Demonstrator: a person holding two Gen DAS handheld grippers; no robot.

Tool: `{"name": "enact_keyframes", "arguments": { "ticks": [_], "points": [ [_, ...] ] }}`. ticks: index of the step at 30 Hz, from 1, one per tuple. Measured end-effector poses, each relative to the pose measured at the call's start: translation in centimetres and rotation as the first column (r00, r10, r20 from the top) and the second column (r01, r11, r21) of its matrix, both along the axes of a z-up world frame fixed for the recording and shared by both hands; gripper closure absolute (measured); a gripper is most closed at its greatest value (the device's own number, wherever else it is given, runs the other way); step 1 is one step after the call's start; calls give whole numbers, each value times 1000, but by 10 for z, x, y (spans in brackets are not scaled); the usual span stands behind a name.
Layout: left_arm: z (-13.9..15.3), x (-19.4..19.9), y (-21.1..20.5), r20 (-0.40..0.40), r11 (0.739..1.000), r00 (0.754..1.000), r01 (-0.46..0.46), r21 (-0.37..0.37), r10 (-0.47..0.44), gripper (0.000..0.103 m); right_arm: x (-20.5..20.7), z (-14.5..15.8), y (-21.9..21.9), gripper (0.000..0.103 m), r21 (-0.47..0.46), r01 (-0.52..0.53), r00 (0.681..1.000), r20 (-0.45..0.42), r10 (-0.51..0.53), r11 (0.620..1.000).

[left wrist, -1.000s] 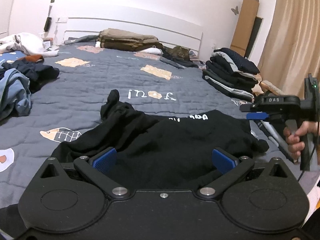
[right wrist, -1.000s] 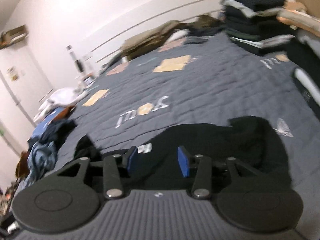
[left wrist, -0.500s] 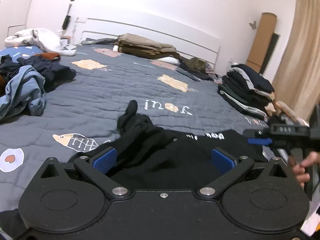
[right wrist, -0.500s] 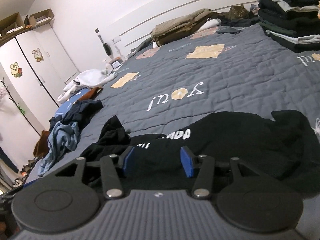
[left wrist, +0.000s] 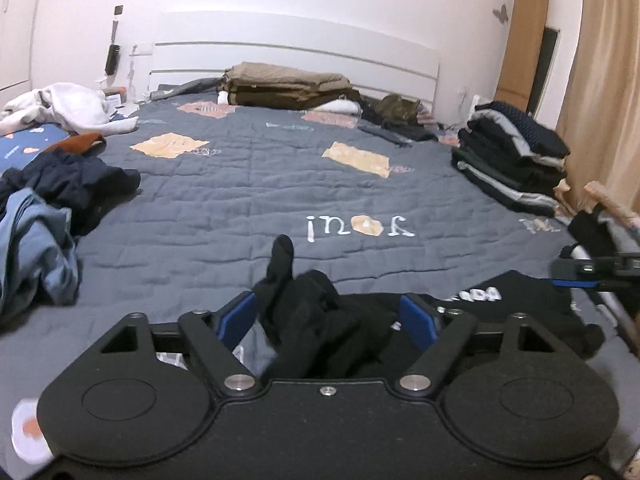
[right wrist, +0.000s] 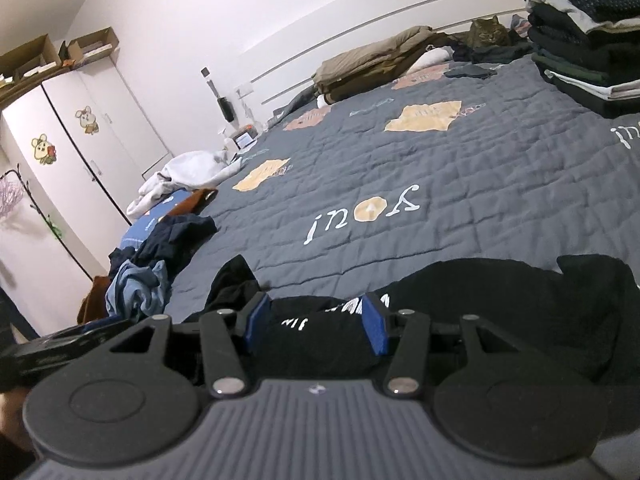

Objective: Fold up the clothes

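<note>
A black garment [left wrist: 520,296] with white lettering lies crumpled along the near edge of the grey quilted bed [left wrist: 280,184]. One sleeve end [left wrist: 282,260] sticks up. My left gripper [left wrist: 327,318] straddles the bunched fabric below that sleeve. Its jaws are closing, with cloth between the blue pads [left wrist: 416,322] and a gap still showing. In the right wrist view my right gripper [right wrist: 315,325] sits half open over the lettered part of the garment [right wrist: 500,292]. A fold fills the space between its pads [right wrist: 374,328], and no pinch shows. It also appears at the right edge as the right gripper [left wrist: 588,276].
A heap of unfolded blue and dark clothes [left wrist: 40,216] lies at the left. A stack of folded clothes [left wrist: 512,160] stands at the right. Folded khaki bedding [left wrist: 288,84] and a cat [right wrist: 490,32] are by the headboard. A white wardrobe [right wrist: 80,152] is at far left.
My left gripper moved left along the garment to its bunched sleeve end, and its jaws narrowed. My right gripper came in closer, so that the lettered fabric now fills its gap.
</note>
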State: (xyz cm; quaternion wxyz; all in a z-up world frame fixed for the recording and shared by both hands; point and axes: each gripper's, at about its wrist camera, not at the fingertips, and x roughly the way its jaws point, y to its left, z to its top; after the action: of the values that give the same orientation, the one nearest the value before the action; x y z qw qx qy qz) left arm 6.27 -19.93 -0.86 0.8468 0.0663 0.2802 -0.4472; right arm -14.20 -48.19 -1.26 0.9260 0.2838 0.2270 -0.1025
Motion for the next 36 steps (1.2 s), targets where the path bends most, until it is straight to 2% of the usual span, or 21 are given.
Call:
{"name": "enact_keyframes", "arguments": {
  "ticks": [3, 5, 7, 14, 22, 24, 25, 26, 27, 29, 32, 36],
  "points": [
    [-3, 22, -17, -16, 999, 1000, -3, 32, 3, 35, 2, 1, -3, 53, 6, 1, 1000, 7, -1, 1000],
    [-10, 37, -28, -38, 998, 999, -7, 55, 9, 46, 2, 1, -4, 53, 5, 3, 1000, 10, -3, 1000],
    [-16, 49, -39, -57, 997, 998, -10, 79, 14, 49, 4, 2, -4, 53, 7, -1, 1000, 10, 1, 1000],
    [-45, 75, -63, -93, 985, 995, -10, 174, 27, 49, 10, 0, -4, 53, 3, -22, 1000, 3, 22, 1000],
    [-66, 104, -75, -240, 987, 970, -5, 163, 44, 47, 14, -4, -1, 52, 4, -46, 999, -13, 46, 999],
    [-69, 105, -79, -261, 988, 965, 12, 155, 29, 53, 14, -3, 0, 53, 5, -49, 999, -11, 49, 999],
    [-71, 106, -80, -267, 988, 964, 20, 151, 21, 68, 14, -3, 1, 52, 7, -51, 999, -8, 51, 999],
    [-70, 105, -79, -255, 988, 967, 17, 151, 22, 75, 14, -3, 1, 53, 5, -54, 999, -7, 54, 999],
    [-69, 104, -78, -243, 989, 970, 15, 150, 23, 76, 14, -2, 1, 53, 3, -56, 998, -6, 56, 998],
    [-64, 103, -72, -210, 990, 978, 10, 143, 21, 87, 14, -2, 1, 52, 3, -54, 999, -4, 54, 999],
    [-47, 104, -51, -148, 993, 988, -22, 119, 40, 91, 14, -1, 0, 52, 16, -48, 999, 1, 48, 999],
    [-17, 118, -7, -130, 992, 984, -120, 35, 123, 95, 14, 1, 0, 52, 19, -45, 999, 11, 44, 999]
  ]
}}
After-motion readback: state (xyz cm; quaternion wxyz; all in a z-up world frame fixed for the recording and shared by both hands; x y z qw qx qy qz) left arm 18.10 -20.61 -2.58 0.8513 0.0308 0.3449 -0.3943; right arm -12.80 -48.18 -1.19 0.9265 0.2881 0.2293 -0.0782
